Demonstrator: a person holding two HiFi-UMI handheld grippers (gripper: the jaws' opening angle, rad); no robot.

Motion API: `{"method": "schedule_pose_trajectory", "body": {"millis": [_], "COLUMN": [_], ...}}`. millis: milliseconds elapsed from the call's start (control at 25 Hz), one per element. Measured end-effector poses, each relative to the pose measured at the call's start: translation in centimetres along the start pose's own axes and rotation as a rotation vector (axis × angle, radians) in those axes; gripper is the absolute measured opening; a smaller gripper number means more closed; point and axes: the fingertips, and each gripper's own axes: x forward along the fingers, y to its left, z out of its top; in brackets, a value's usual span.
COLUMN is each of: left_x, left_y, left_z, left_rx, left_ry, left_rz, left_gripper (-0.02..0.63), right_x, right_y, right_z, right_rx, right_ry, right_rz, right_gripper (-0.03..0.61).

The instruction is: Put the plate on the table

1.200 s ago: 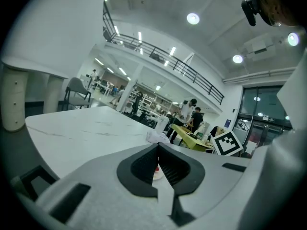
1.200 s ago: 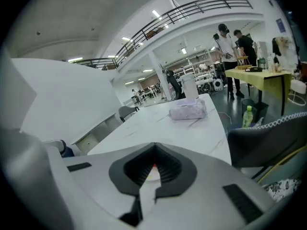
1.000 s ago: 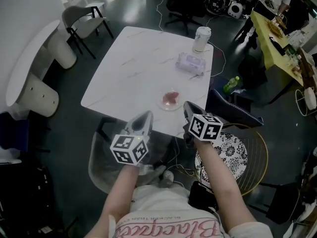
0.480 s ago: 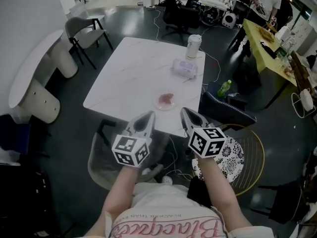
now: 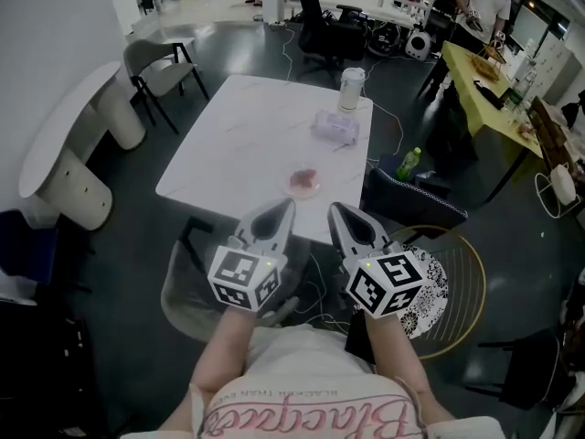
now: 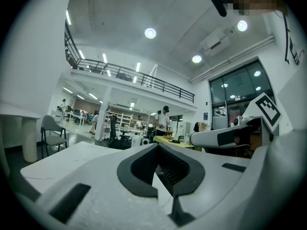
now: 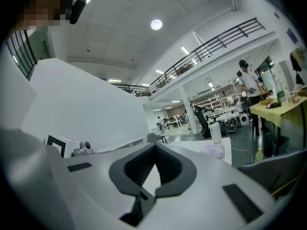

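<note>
Left tongs (image 5: 281, 208) and right tongs (image 5: 338, 210), head view: held side by side over the dark floor (image 5: 119, 245), just short of the near edge of the white marble surface (image 5: 247, 135), tips pointing toward it. Both look clenched, nothing in the grip. The plate (image 5: 303, 183) sits on the surface close to that near edge, right of centre, with something pink on it. It lies ahead of the tongs and apart from both. Farther back on the surface is a tissue pack (image 5: 334, 128), then a lidded cup (image 5: 351, 88) by the far right corner. A green bottle (image 5: 408, 164) stands low, off the right edge, near a dark chair (image 5: 411, 204). A grey chair (image 5: 160, 62) stands off the far left corner.

Left gripper view: left tongs (image 6: 157, 145) clenched, tips meeting, nothing held. The white surface (image 6: 62, 159) shows through the opening behind the tips. The right tongs' marker cube (image 6: 266, 110) is at the right.

Right gripper view: right tongs (image 7: 154, 145) clenched likewise, empty. The lidded cup (image 7: 216, 133) and tissue pack (image 7: 212, 151) stand on the surface past the tips, with the green bottle (image 7: 260, 153) farther right.
</note>
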Motion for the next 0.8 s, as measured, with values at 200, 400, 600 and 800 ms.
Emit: {"method": "schedule_pose_trajectory", "body": {"millis": [200, 400, 600, 800], "left_x": [-0.3, -0.6, -0.9, -0.9], "left_y": [-0.7, -1.4, -2.1, -2.7], "left_z": [0.1, 0.4, 0.3, 0.4], "left_rx": [-0.002, -0.002, 0.001, 0.010], "left_ry": [-0.002, -0.010, -0.004, 0.004], "left_rz": [0.009, 0.013, 0.003, -0.002], "left_gripper": [0.003, 0.003, 0.003, 0.003], "right_x": [-1.4, -2.2, -2.6, -2.9], "right_y": [0.6, 0.3, 0.8, 1.0], "right_z": [0.8, 0.5, 0.1, -0.1], "right_rx": [-0.039, -0.065, -0.084, -0.082], "right_ry": [-0.031, -0.012, 0.001, 0.010], "right_rz": [0.018, 0.000, 0.008, 0.020], "right_gripper": [0.002, 0.002, 0.002, 0.002]}}
